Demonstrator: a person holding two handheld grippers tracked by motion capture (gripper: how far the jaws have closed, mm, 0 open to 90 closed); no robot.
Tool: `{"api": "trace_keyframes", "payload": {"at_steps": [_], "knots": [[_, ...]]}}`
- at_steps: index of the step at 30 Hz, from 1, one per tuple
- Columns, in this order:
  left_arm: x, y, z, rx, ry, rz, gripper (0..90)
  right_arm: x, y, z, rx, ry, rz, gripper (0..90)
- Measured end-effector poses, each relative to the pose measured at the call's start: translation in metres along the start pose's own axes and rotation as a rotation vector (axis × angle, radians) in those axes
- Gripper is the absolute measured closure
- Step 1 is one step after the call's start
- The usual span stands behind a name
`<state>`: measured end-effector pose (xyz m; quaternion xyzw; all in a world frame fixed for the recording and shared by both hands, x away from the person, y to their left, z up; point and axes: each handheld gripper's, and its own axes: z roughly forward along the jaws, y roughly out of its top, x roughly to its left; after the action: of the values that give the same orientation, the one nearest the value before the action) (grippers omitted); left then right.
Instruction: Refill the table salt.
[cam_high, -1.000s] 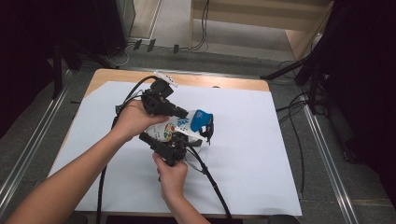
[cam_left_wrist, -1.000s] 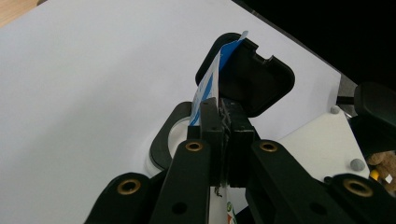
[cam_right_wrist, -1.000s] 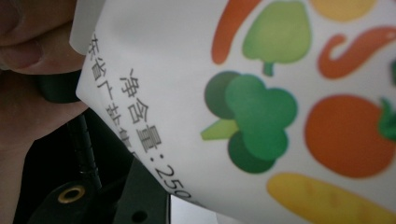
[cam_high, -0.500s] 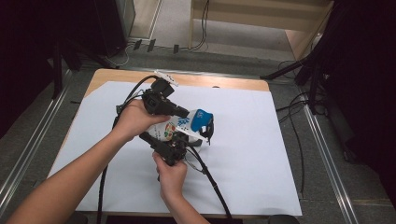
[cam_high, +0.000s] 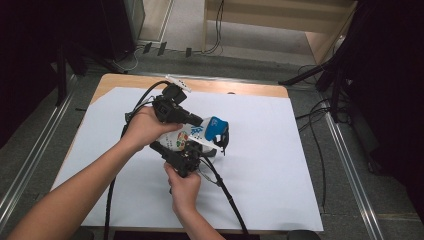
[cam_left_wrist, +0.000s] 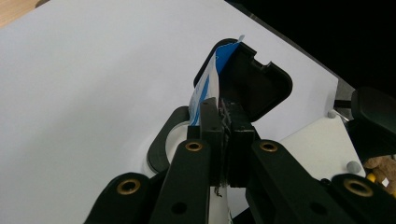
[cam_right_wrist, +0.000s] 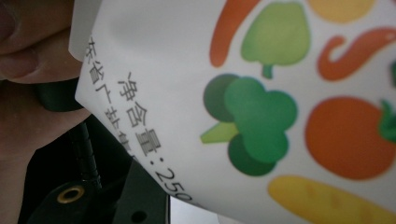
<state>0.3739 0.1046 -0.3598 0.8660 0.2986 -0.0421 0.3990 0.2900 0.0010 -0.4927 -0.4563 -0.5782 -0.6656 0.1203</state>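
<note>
From above, both hands meet at the middle of the white-covered table (cam_high: 300, 165), the left claw (cam_high: 196, 121) and the right claw (cam_high: 187, 152) flanking a white-and-blue pouch (cam_high: 200, 134) held just above the sheet. Along the left claw's jaws, they stand pressed together on the pouch's blue-edged top (cam_left_wrist: 212, 77), beside an open black lid (cam_left_wrist: 254, 81). Along the right claw, the pouch's vegetable print (cam_right_wrist: 261, 121) looms close — whether those jaws grip it cannot be told.

Right claw's tips hidden behind pouch (cam_right_wrist: 261, 107); print cut off.
</note>
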Motion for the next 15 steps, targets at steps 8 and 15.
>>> {"api": "trace_keyframes", "payload": {"at_steps": [8, 15], "knots": [[-0.0003, 0.0001, -0.0005, -0.004, 0.002, 0.001, 89.3, 0.0013, -0.0003, 0.0001, -0.014, -0.001, 0.014, 66.7], [-0.0008, 0.0010, -0.0006, -0.003, 0.006, 0.000, 89.2, 0.0009, 0.0001, 0.0007, -0.027, 0.006, 0.024, 66.7]]}}
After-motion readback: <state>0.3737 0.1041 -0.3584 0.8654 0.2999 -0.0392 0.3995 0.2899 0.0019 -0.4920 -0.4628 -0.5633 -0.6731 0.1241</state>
